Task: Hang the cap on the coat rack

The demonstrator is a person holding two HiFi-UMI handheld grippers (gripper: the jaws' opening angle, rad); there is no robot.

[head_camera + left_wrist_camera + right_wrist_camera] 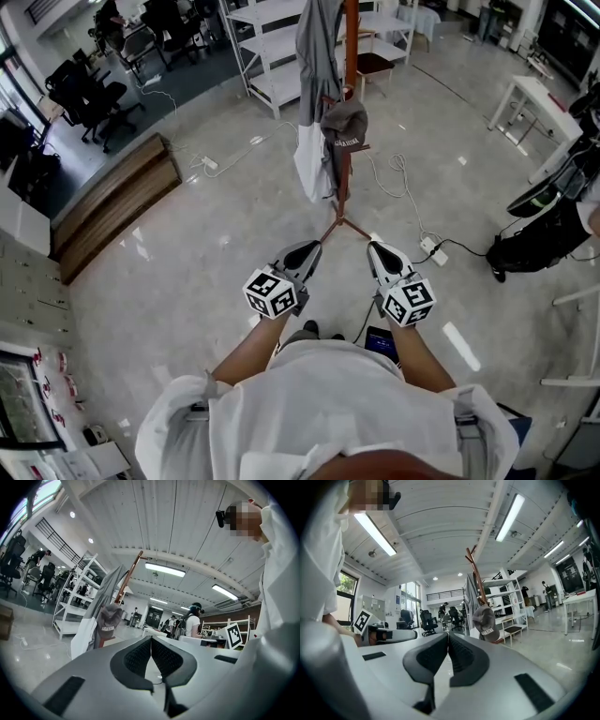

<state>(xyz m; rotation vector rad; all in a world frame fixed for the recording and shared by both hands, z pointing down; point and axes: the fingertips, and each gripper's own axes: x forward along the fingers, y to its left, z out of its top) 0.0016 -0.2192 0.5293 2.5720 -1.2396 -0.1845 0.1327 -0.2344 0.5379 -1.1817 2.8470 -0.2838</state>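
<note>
Cap [345, 124], soft grey fabric, hangs on slim wooden coat rack [351, 56]; left tool [307, 249] and right tool [377, 249] pressed together, empty.

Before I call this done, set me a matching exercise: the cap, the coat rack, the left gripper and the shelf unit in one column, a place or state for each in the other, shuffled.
Things:
1. grey cap with white lettering
2. brown wooden coat rack
3. left gripper
4. white metal shelf unit

Places or states:
A. farther off, beyond the rack
B. jaws together, nothing between them
C. hanging from a peg
D. upright on the floor on splayed feet

Pairs: 1-C, 2-D, 3-B, 4-A
</note>
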